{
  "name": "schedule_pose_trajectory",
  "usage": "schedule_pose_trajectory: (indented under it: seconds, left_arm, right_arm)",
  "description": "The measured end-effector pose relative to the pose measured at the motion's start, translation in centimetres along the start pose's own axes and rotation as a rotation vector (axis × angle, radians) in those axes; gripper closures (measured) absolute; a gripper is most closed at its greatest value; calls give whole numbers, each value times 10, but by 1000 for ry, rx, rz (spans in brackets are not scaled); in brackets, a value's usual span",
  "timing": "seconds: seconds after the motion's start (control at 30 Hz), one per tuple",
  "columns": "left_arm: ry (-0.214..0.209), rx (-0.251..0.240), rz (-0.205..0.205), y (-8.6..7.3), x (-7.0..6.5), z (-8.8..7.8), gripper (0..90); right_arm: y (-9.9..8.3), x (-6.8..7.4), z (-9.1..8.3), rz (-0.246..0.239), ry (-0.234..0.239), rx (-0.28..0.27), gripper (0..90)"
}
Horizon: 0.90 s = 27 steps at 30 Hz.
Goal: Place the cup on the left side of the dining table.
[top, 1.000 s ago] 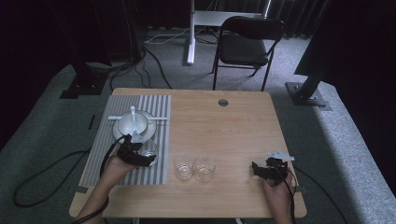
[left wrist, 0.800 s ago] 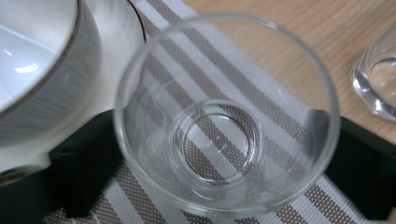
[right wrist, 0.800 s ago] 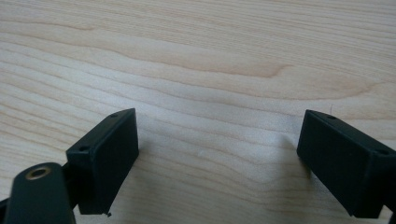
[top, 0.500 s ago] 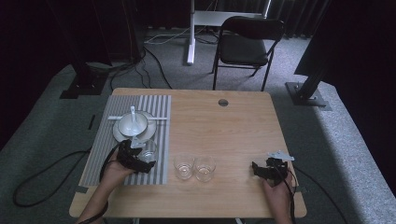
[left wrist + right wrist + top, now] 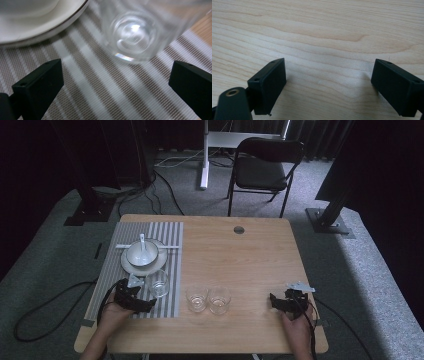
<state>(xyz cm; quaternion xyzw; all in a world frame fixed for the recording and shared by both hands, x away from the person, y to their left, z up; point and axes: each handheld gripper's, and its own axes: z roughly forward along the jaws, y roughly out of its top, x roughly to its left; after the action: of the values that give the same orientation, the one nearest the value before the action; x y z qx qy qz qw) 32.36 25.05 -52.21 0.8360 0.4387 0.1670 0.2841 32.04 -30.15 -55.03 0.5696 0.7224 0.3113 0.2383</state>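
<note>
Presently your bench point(image 5: 240, 265) carries a grey striped placemat point(image 5: 172, 240) along its left side. On that mat sits a white plate point(image 5: 131, 266) bearing a white bowl point(image 5: 136, 254) with a spoon point(image 5: 142, 241) resting in it. Just near the plate's front edge, upright on the mat, stands the clear glass point(image 5: 159, 283); two further glasses point(image 5: 207, 299) stand side by side on the bare wood, near the bench's middle front.

Your left tongs point(image 5: 145, 301) lie low over the mat just short of the clear glass. Their jaws have just been opening and now stand wide apart with nothing between them; in the left gripper view the glass point(image 5: 136, 37) sits ahead of the jaws, not touched.

Your right tongs point(image 5: 274, 301) rest at the bench's front right, well apart from the glasses, jaws spread wide over bare wood and holding nothing.
</note>
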Motion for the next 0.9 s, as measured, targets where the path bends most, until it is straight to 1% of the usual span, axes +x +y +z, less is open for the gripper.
schedule_pose_trajectory:
  seconds: [0.07,0.1,0.2,0.3,0.47,0.6,0.67,0.73,0.77,0.83,0.87,0.9]
  left_arm:
    - [10,-1,-11,-5,3,-2,2]
    - [20,-7,-22,-7,6,-3,2]
    - [25,-29,-63,-15,12,-8,2]
    - [41,-27,-78,-25,18,-11,2]
    - [67,-58,-116,-38,25,-18,2]
    - [101,-60,-127,-46,28,-22,2]
    - [133,-68,-141,-50,29,-24,2]
    - [149,-80,-182,-55,31,-26,2]
    - [152,-81,-192,-58,32,-27,2]
    - [173,-84,-212,-62,32,-29,2]
    - [179,-78,-221,-64,33,-31,2]
    - [211,-83,-236,-69,33,-33,3]
  right_arm:
    - [0,0,0,0,0,0,121]
    - [0,0,0,1,0,0,121]
    - [0,0,0,0,0,0,121]
    - [0,0,0,1,0,0,121]
    - [0,0,0,0,0,0,121]
    - [0,0,0,0,0,0,121]
    - [0,0,0,0,0,0,121]
    - [0,0,0,0,0,0,121]
    - [0,0,0,0,0,0,121]
    - [0,0,0,0,0,0,121]
    - [0,0,0,0,0,0,121]
    - [0,0,0,0,0,0,121]
